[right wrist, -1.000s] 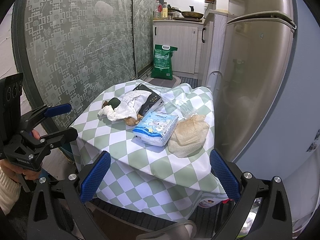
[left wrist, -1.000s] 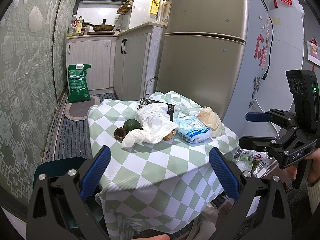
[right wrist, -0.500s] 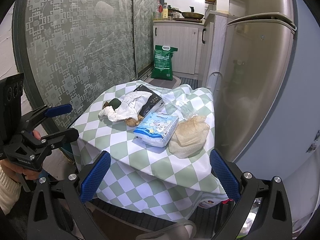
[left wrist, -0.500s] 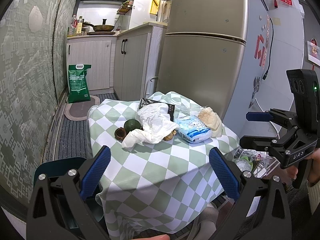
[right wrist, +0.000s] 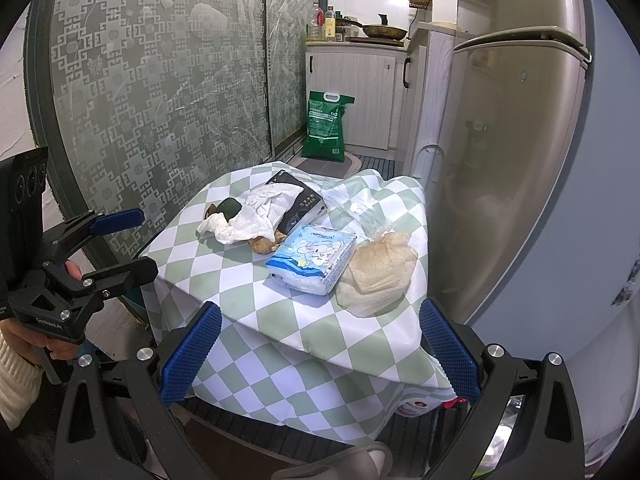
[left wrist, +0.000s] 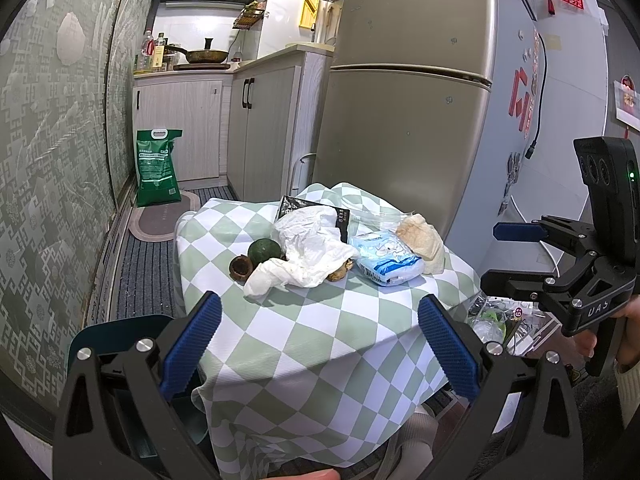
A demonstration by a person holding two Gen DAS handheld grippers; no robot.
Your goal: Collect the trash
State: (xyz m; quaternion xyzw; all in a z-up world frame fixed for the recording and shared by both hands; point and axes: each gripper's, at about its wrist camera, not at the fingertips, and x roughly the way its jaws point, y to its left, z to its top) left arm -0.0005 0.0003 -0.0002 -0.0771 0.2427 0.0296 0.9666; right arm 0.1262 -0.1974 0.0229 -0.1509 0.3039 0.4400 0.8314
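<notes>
A small table with a green-and-white checked cloth (left wrist: 304,328) (right wrist: 280,320) holds trash: a crumpled white paper (left wrist: 308,248) (right wrist: 256,216), a green fruit (left wrist: 264,250) (right wrist: 230,206), a brown husk (left wrist: 241,267), a brown scrap (left wrist: 340,272) (right wrist: 264,244), a blue tissue pack (left wrist: 386,260) (right wrist: 314,254), a tan crumpled napkin (left wrist: 422,238) (right wrist: 378,272) and a black packet (left wrist: 316,210) (right wrist: 298,200). My left gripper (left wrist: 320,340) (right wrist: 120,244) is open and empty before the table's near edge. My right gripper (right wrist: 318,354) (left wrist: 504,256) is open and empty at the table's right side.
A gold fridge (left wrist: 404,120) stands close behind the table. A patterned glass sliding door (right wrist: 160,80) runs along the left. A green sack (left wrist: 158,172) stands on the floor by white cabinets (left wrist: 260,128). A bag of rubbish (left wrist: 496,320) lies on the floor right of the table.
Almost nothing has changed. Both grippers stay open and hover in place, with only a slight drift.
</notes>
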